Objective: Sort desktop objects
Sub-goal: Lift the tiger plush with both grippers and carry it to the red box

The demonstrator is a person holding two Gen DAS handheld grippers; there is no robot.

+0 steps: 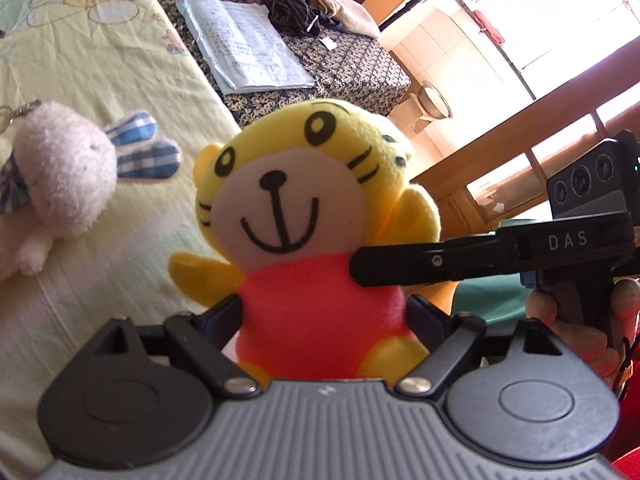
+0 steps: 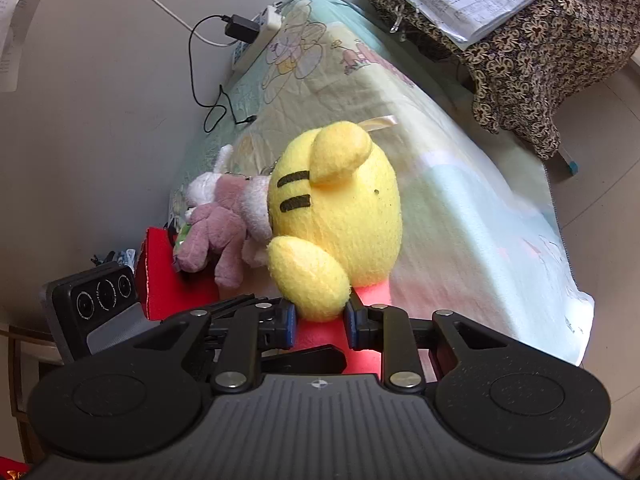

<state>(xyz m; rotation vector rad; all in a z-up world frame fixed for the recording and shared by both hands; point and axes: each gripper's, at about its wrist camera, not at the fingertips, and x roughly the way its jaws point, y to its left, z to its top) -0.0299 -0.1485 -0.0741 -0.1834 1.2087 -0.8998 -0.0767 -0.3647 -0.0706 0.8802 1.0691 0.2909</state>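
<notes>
Jaws of the left gripper [image 1: 324,316] are squeezed on the red tummy of the yellow tiger toy [image 1: 308,216], one on each side. The tiger stands up tall, head on top, face turned to the left camera, held up above the bed [image 1: 100,80]. The right gripper [image 2: 320,324] comes in from the tiger's side, and its jaws are pinched on one yellow paw. So both grippers hold the same toy, and neither is nearer.

A white bunny toy [image 1: 60,172] lies on the bed, off to the left of the tiger. A pink plush toy [image 2: 224,232] lies just past the tiger's head in the right view. An open notebook [image 1: 244,48] rests far back on a flowery cloth [image 1: 352,60]. Nothing blocks the way down to the bed.
</notes>
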